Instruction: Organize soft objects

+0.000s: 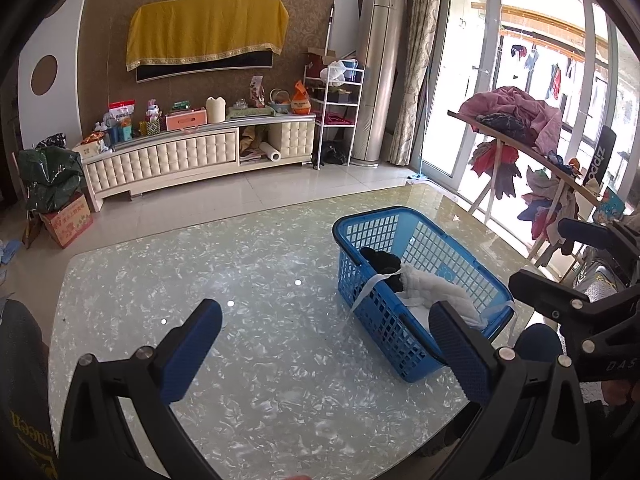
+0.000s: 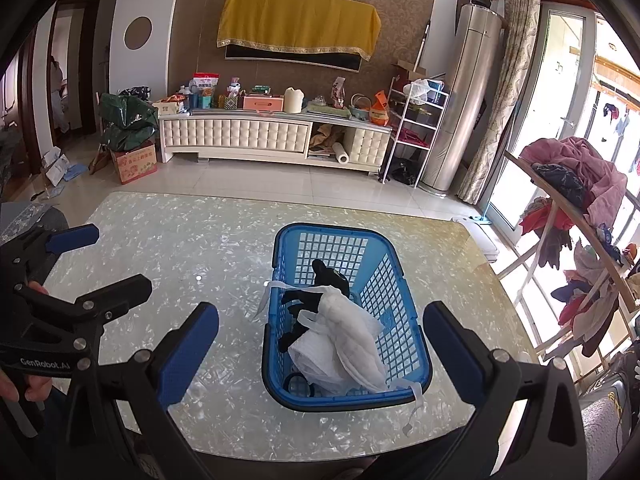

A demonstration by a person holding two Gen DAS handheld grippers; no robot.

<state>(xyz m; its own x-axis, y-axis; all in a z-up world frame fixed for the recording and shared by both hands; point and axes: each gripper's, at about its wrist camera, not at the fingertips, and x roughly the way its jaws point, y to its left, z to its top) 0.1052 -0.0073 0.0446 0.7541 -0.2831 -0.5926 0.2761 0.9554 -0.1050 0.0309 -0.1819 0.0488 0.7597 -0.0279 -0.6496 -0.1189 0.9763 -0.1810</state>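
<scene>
A blue plastic basket (image 2: pixel 346 320) is seen on the pearl-patterned desk (image 2: pixel 200 240), and it serves here as the landmark. Inside the basket a white gauze cloth (image 2: pixel 344 344) is laid over a black garment (image 2: pixel 320 292). White ribbons of the cloth are hung over the basket rim, on the side toward the left gripper (image 1: pixel 328 344) and at the near corner.

Both pairs of jaws are held wide apart and nothing is gripped. The right gripper (image 2: pixel 320 344) is held above the near end of the basket.

A trailing ribbon could be caught by a jaw, and the light basket would probably be dragged or tipped by it. The cloth could also be pulled out again.

"GenRobot.AI" is read on the left gripper, and "DAS" partly on the right one.
</scene>
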